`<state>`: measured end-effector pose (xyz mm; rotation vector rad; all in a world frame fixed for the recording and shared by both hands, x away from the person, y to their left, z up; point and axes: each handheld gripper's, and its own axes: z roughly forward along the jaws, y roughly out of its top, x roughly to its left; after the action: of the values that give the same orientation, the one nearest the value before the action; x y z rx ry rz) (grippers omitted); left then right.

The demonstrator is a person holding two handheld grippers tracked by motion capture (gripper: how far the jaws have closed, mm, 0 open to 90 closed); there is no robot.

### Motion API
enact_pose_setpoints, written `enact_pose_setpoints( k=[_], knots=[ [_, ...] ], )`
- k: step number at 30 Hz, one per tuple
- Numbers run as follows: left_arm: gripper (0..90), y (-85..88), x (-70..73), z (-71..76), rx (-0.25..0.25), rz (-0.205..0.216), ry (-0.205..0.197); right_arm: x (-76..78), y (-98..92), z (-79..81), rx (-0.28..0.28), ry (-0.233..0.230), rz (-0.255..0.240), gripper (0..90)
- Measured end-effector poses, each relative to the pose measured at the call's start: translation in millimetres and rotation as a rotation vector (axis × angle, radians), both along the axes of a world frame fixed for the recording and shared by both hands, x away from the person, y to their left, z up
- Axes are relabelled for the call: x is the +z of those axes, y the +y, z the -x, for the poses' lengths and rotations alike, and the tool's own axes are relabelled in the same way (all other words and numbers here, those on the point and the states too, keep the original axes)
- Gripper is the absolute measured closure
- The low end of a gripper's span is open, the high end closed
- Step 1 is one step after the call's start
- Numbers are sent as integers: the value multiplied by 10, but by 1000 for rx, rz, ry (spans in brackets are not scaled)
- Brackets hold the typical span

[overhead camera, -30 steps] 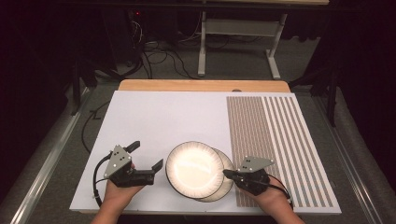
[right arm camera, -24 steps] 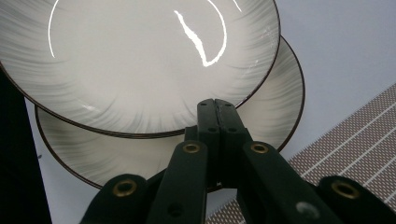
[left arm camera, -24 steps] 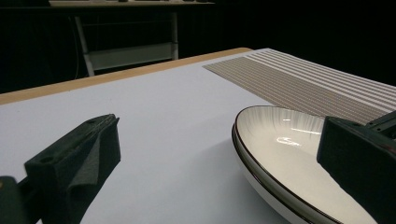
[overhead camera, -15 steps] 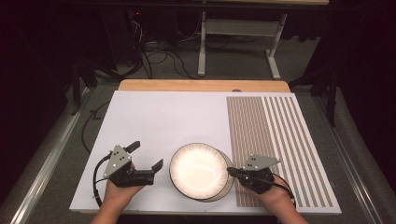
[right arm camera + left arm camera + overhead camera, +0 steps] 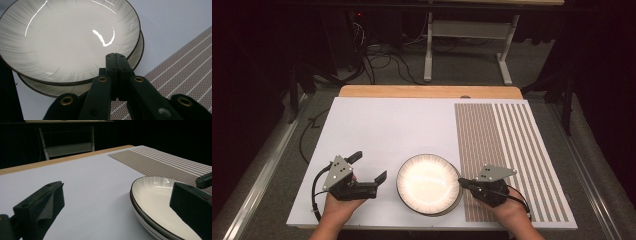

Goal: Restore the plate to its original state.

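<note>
1. Two plates lie stacked near the front edge of the white table point(image 5: 377, 125), the upper plate point(image 5: 428, 182) almost squarely over the lower plate point(image 5: 136, 53), whose rim peeks out along the side toward the right hand.
2. The stack sits on the bare white surface, with the striped mat point(image 5: 507, 150) just beside it at 3 o'clock; it looks clear of the mat's edge, though the high view does not settle that.
3. The right gripper point(image 5: 468, 183) rests at the stack's 3 o'clock, held low and level by the person's right hand point(image 5: 507, 212). Its jaws are pressed flat together with nothing between them, their tips at the rim.
4. That clenched, pointed shape would suit nudging a rim sideways, so I judge it is being used as a pusher to line the plates up, not to lift them.
5. The left gripper point(image 5: 369, 169) waits at the stack's 9 o'clock, near but apart from it, jaws spread wide and empty.
6. From its own camera, one jaw stands over bare table while the other overlaps the plate's near rim, a ready stance to steady or take the stack from that side.
7. The left hand point(image 5: 337, 210) rests on the table front, which keeps that gripper still.
</note>
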<state>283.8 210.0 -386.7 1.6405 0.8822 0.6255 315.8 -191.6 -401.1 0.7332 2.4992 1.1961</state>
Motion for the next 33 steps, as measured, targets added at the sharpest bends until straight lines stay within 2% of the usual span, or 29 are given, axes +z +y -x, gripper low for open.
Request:
enact_pose_setpoints(
  k=[19,27,28,31,32,33],
  knots=[
    [2,-7,-5,1,-2,0,4,15,-109,2,-28,6,-19,900],
    [2,1,-8,-6,-1,2,8,77,-283,-6,-95,-17,-56,882],
    [2,-2,-11,-9,-2,0,8,105,-359,-8,-123,-24,-73,865],
    [2,-6,-13,-11,-3,-1,9,129,-419,-12,-147,-29,-90,847],
    [2,-6,-14,-13,-5,-6,10,152,-478,-10,-172,-33,-112,800],
    [2,-6,-14,-13,-5,-6,10,152,-478,-10,-172,-33,-112,800]
  ],
)
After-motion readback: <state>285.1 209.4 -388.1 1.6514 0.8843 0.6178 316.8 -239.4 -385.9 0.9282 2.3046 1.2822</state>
